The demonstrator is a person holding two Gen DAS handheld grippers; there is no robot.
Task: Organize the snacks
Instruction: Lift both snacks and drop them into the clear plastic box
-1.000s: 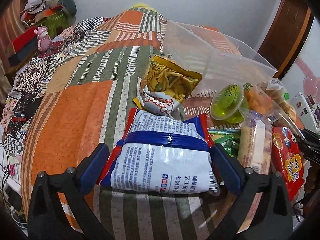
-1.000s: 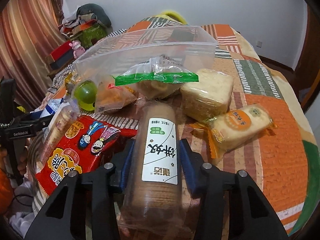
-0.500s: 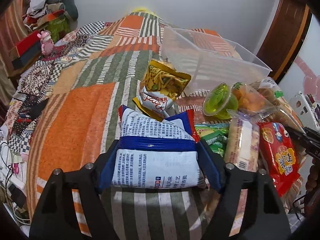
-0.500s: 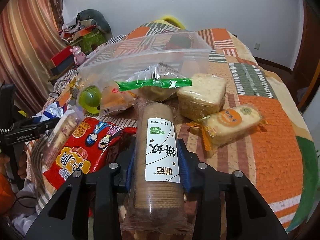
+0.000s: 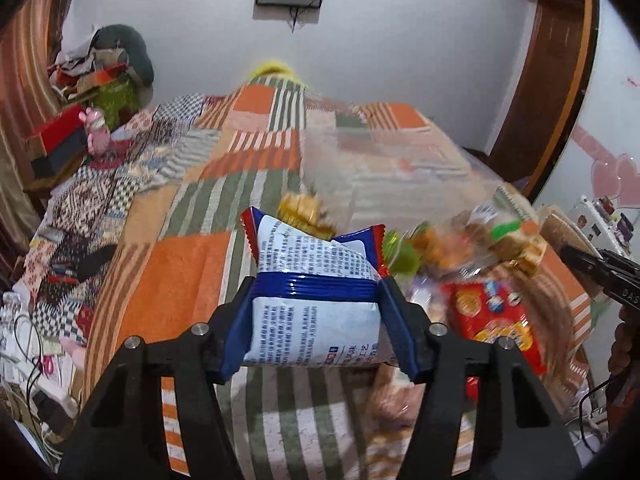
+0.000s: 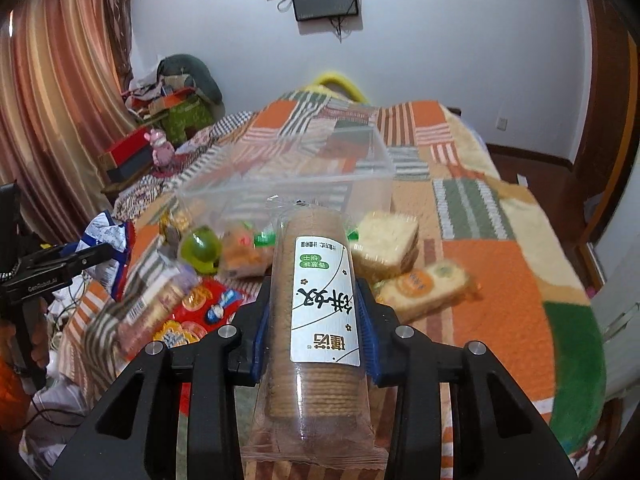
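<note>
Patchwork bedspread (image 6: 500,280); clear bin (image 6: 288,176) at 12 o'clock. Left gripper (image 5: 316,320) pinches chip bag (image 5: 316,288), right gripper (image 6: 314,324) pinches biscuit sleeve (image 6: 316,312); overtight pinching may crush contents.

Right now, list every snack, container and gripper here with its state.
left gripper: shut on the blue-and-white snack bag, lifted
right gripper: shut on the biscuit sleeve, lifted
clear plastic bin: open, nothing visible inside
green jelly cup: lying on the bedspread
red snack bag: lying flat, sealed
</note>
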